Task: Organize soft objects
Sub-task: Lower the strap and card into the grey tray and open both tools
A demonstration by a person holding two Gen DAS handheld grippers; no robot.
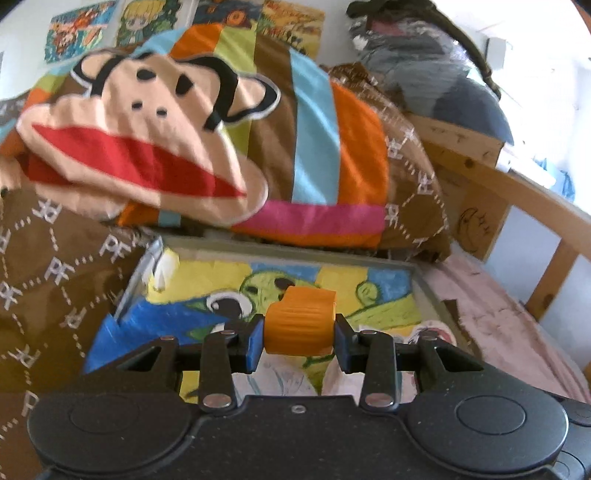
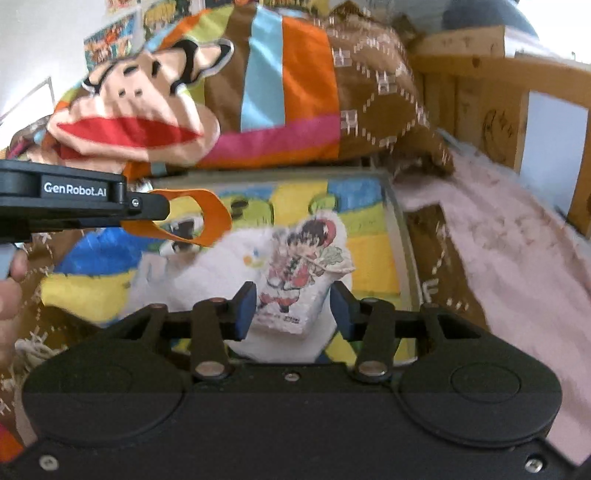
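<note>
My left gripper (image 1: 298, 345) is shut on an orange fabric loop (image 1: 300, 321) and holds it above a framed cartoon picture (image 1: 229, 280) lying on the bed. In the right wrist view the left gripper (image 2: 162, 212) comes in from the left with the orange loop (image 2: 207, 218) hanging from it. My right gripper (image 2: 292, 308) has its jaws around a small white pouch with a cartoon print (image 2: 291, 284); the pads stand close to its sides. The pouch rests on a white plush item (image 2: 221, 266) over the picture (image 2: 369, 254).
A large monkey-face cushion (image 1: 140, 147) with colour stripes lies behind the picture, on a brown patterned blanket (image 1: 48, 266). A pink blanket (image 2: 509, 251) spreads on the right. A wooden bed rail (image 1: 517, 192) runs at the right. Posters (image 1: 77, 29) hang on the wall.
</note>
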